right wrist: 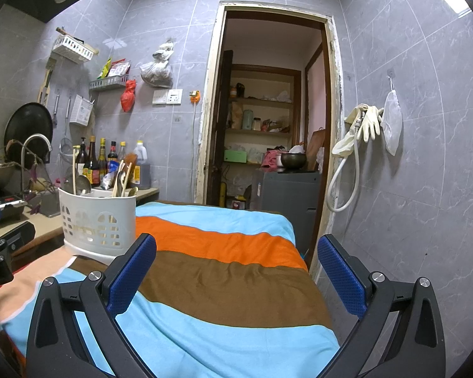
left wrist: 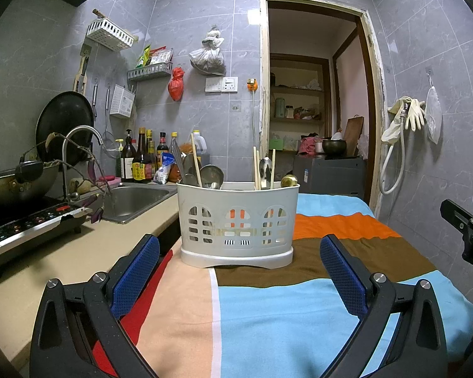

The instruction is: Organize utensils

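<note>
A white plastic utensil holder (left wrist: 236,220) stands on the striped cloth (left wrist: 268,308) of the table. It holds wooden chopsticks (left wrist: 196,160), metal spoons (left wrist: 212,176) and a ladle in its left part, and chopsticks with a spoon (left wrist: 265,168) in its right part. My left gripper (left wrist: 239,249) is open and empty, just in front of the holder. My right gripper (right wrist: 236,249) is open and empty over the cloth, with the holder (right wrist: 97,220) to its left. The right gripper's body shows at the right edge of the left wrist view (left wrist: 470,233).
A beige counter (left wrist: 63,261) on the left carries an induction hob (left wrist: 25,230), a wok (left wrist: 19,182), a sink (left wrist: 135,198) with a tap, and sauce bottles (left wrist: 142,160). A doorway (left wrist: 315,94) lies behind the table. A tiled wall (right wrist: 410,173) with a hose stands at the right.
</note>
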Available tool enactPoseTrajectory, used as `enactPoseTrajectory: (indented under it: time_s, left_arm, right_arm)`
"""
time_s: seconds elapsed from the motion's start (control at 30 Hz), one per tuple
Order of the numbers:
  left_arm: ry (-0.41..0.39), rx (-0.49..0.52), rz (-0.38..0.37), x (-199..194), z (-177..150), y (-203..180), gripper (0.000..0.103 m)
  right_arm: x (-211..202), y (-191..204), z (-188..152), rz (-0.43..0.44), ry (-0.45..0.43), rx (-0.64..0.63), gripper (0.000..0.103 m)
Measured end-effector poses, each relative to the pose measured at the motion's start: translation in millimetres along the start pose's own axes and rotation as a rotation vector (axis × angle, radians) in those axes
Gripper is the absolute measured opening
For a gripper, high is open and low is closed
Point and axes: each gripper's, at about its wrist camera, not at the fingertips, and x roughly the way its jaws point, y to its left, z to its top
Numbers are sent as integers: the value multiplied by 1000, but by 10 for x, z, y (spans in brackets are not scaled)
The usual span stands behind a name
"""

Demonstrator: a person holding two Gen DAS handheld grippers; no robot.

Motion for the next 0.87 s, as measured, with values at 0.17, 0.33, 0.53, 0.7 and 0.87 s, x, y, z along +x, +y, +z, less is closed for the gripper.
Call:
enactPoseTrajectory:
  time_s: [0.17, 0.33, 0.53, 0.7, 0.87]
  left_arm:
    - [7, 15, 5, 10, -40, 2, 100]
    - [23, 65, 16, 60, -129, -62, 100]
    - [29, 29, 16, 90, -128, -24, 100]
    - [30, 19, 22, 77, -99, -2, 100]
    - [30, 22, 25, 68, -94, 10, 100]
  right_arm:
    - [0, -1, 0, 0, 1, 1, 103]
    - [-1, -3, 0, 1, 0, -1, 103]
    - [0, -5, 1, -1, 0, 4, 103]
    - [4, 11, -8, -1, 1, 2, 103]
    - [8, 4, -6, -2, 2, 5, 103]
